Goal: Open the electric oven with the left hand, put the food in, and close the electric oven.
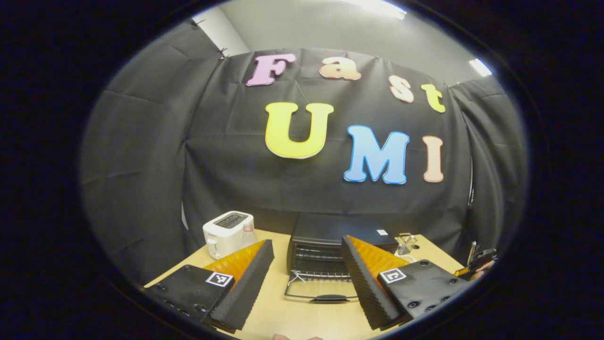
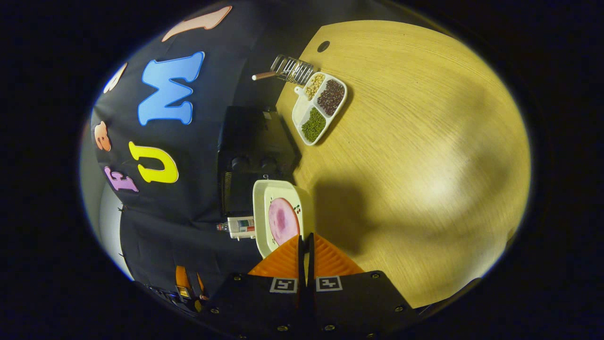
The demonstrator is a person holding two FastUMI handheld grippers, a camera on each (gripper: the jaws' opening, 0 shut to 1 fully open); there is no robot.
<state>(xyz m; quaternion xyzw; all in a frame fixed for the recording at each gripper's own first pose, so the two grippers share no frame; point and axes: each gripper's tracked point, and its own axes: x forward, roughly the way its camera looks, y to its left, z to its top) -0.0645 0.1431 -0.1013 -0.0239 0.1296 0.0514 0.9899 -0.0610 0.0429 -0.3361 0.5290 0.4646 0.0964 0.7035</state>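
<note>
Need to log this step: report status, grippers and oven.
Left gripper open, holding nothing, facing oven. Oven door down, rack bare. Right gripper shut on plate edge, pink food aboard, near oven. Nothing blocking the opening.

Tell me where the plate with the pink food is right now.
In the right gripper view, the plate is held by its edge in the right gripper, lifted beside the black oven, with the divided bean tray farther off on the table.

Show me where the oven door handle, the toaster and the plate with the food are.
oven door handle (image 1: 329,298), left gripper view, middle of the dark grip.
toaster (image 1: 226,233), left gripper view, its white front side.
plate (image 2: 262,208), right gripper view, its cream rim.
</note>
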